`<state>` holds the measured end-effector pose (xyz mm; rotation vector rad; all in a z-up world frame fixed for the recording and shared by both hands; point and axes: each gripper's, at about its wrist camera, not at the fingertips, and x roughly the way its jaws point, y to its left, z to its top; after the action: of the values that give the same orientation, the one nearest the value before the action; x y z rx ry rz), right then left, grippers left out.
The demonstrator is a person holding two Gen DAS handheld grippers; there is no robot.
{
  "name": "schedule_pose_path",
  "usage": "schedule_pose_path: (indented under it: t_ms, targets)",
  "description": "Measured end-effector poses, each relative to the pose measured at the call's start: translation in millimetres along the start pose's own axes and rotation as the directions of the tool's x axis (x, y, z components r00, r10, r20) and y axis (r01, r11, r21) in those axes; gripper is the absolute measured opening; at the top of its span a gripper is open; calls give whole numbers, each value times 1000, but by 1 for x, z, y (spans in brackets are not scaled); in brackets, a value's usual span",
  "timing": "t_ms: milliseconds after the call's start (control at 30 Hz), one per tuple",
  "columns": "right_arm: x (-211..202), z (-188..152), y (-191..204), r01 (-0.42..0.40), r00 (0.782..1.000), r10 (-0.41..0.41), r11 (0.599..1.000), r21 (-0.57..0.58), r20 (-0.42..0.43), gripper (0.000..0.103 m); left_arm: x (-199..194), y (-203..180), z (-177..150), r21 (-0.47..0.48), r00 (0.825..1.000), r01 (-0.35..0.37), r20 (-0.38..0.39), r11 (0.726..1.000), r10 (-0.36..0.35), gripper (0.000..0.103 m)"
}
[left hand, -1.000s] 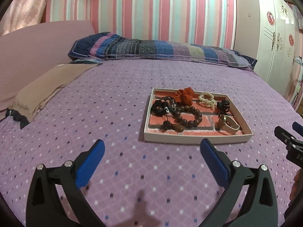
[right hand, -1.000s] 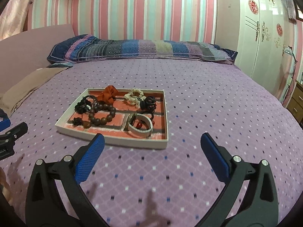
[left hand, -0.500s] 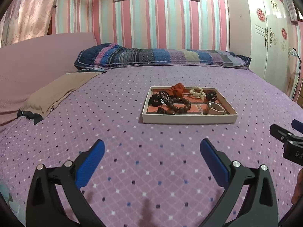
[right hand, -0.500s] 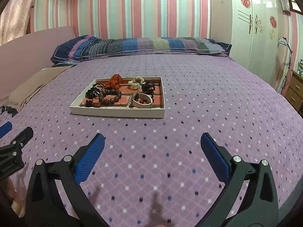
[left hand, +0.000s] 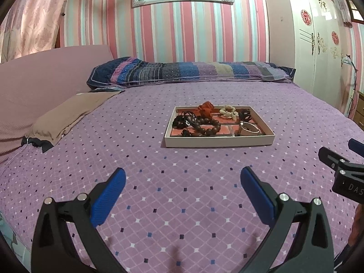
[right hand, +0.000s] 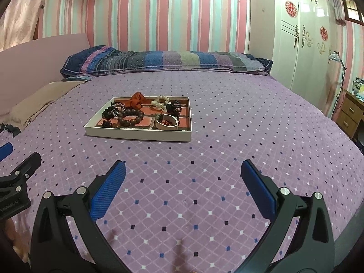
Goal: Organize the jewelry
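Left wrist view: I am holding both claws spread apart over the bedspread [left hand: 182,193].

My left gripper [left hand: 183,183] and right gripper [right hand: 183,177] are gripping nothing, well short of the jewelry tray [left hand: 218,141]; pillow [left hand: 191,71] lying beyond tray, brown cloth [left hand: 68,113] left of it.

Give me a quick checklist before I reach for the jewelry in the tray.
1. Left gripper open and holding nothing: ok.
2. Right gripper open and holding nothing: ok.
3. Tray flat on the bedspread, in both views: ok.
4. Path from both grippers to the tray free of things: ok.
5. Pieces apart enough for a single pick: not ok; wooden bead bracelet lies against the black cords.
6. Where each piece should go: cannot tell.
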<state>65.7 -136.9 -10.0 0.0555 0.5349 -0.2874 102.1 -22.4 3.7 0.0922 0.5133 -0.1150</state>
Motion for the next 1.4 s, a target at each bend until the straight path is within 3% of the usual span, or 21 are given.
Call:
schedule_pose_path:
  t_ms: [1400]
  targets:
    - [0, 1, 0, 4, 1000, -4, 1000, 1, -1, 99, -5, 6, 3, -13, 1000, -6, 19, 1000, 7, 98]
